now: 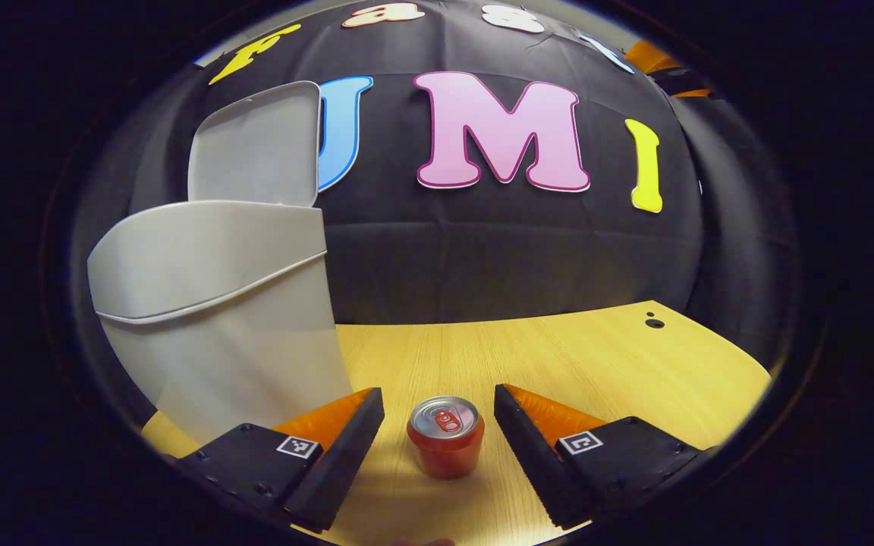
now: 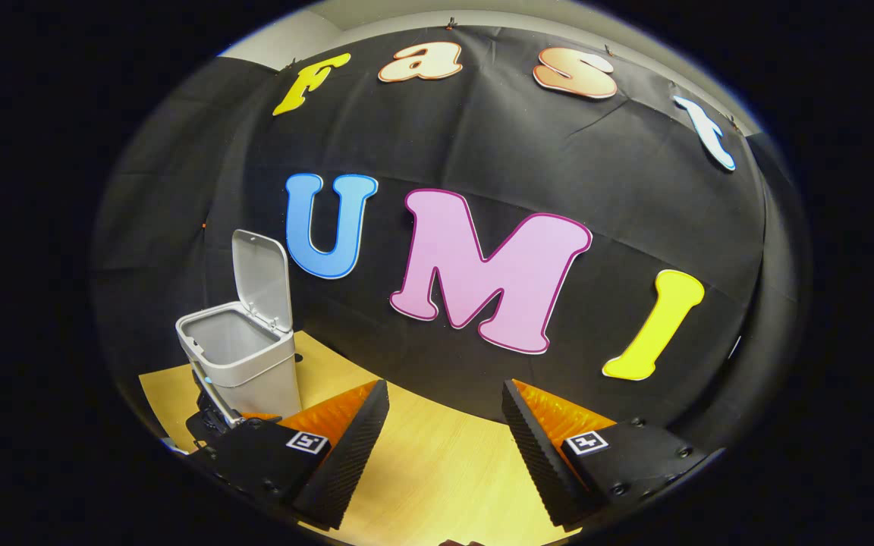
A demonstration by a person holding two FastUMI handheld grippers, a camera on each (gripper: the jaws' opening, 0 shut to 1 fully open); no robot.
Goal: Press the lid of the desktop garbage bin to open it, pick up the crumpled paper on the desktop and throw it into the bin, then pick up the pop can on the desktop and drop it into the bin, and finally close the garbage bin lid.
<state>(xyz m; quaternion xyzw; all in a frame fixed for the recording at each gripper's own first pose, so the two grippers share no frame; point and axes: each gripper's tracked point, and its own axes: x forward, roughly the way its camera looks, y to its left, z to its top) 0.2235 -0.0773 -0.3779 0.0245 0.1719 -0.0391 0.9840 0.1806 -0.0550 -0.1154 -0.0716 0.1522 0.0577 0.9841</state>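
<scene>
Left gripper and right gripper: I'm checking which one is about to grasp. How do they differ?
The left gripper has the pop can upright between its open jaws; the right gripper has bare table between its jaws. The left sits beside the bin; the right is farther from it. Both are open.

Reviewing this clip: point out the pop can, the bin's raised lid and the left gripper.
pop can (image 1: 445, 437), left gripper view, on its top and upper side.
bin lid (image 2: 262, 278), right gripper view, on the inside face of the raised lid.
left gripper (image 1: 438, 425), left gripper view, midway between its fingertips.
</scene>
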